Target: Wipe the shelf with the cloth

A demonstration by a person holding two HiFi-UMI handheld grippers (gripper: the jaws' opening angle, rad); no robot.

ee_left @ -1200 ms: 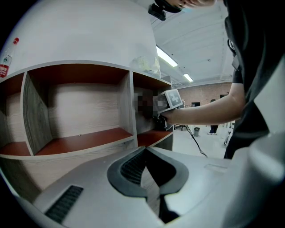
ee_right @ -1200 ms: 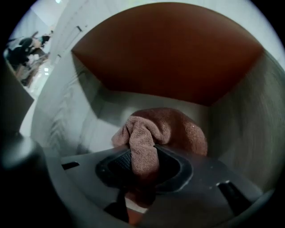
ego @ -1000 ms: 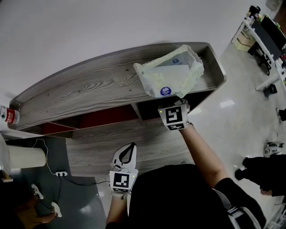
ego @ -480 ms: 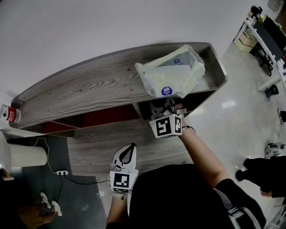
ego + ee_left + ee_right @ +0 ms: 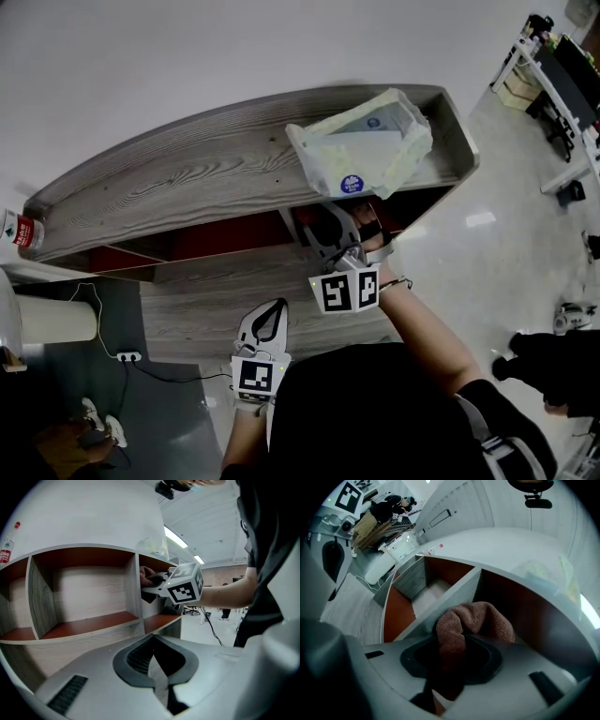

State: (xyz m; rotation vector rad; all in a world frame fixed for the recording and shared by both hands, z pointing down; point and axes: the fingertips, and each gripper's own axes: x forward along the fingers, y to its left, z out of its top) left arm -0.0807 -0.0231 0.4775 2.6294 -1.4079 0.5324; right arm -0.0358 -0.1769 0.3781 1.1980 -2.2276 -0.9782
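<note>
The cloth point(image 5: 471, 620), a brownish terry rag, sits bunched in the right claw point(image 5: 336, 231), whose jaws are clamped on it with a fold standing up past the tips; that claw points into the mouth of the right-hand compartment point(image 5: 529, 616) of the shelf point(image 5: 187, 178), just under the top board; whether the rag touches any surface cannot be told, so I judge the wiping to be at its start or barely in hand, with nothing that marks any part as finished; the red-brown compartment floors, the divider point(image 5: 450, 597) and the grey top all seem left to do; the left claw point(image 5: 152, 641) hangs low in front of the unit, well apart from the work, its jaws brought together with nothing between them; on the top lies a pale plastic bag point(image 5: 361, 155) that overhangs the front edge right above the compartment being entered, so it would have to be lifted or shifted before that stretch of board can be wiped, and it may brush the right arm; a bottle point(image 5: 19, 230) stands at the far left end of the top; on the floor a cable runs to a power strip point(image 5: 127, 356), clear of the work
</note>
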